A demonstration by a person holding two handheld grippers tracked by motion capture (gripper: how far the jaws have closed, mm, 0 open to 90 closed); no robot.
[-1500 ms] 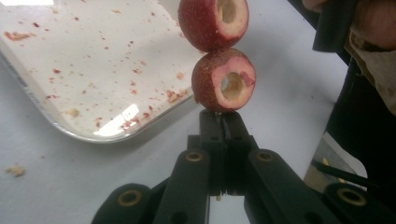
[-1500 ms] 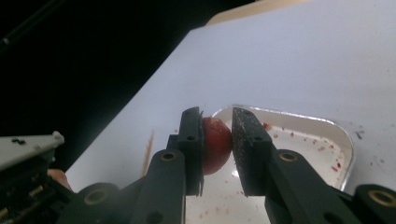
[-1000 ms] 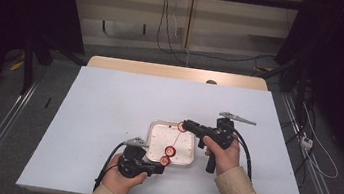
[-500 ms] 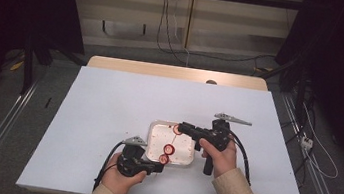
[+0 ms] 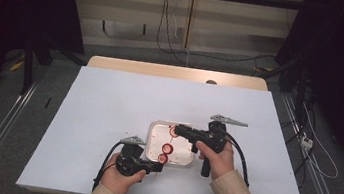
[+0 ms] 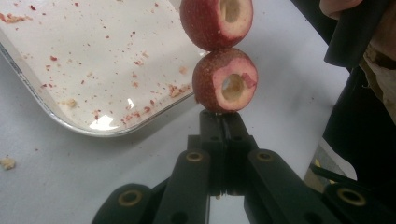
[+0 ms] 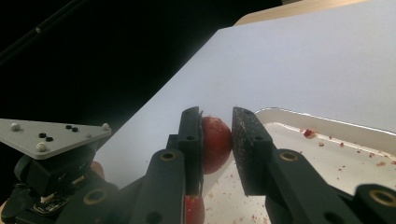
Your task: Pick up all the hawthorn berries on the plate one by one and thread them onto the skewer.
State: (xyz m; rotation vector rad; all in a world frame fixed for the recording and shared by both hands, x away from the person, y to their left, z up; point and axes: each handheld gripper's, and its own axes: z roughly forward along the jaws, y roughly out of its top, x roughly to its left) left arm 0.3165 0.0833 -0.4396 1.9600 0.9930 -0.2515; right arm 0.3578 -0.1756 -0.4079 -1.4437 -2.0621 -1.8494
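1. Two cored red fruits (image 6: 225, 80), stacked touching in line, sit just beyond the left tongs (image 6: 223, 122), whose jaws are pressed together, over the near edge of a metal tray (image 5: 155, 131) flecked with red crumbs.
2. Right tongs (image 7: 217, 135) pinch a third red fruit (image 7: 215, 142) above the tray on the white worktop (image 5: 108, 104).
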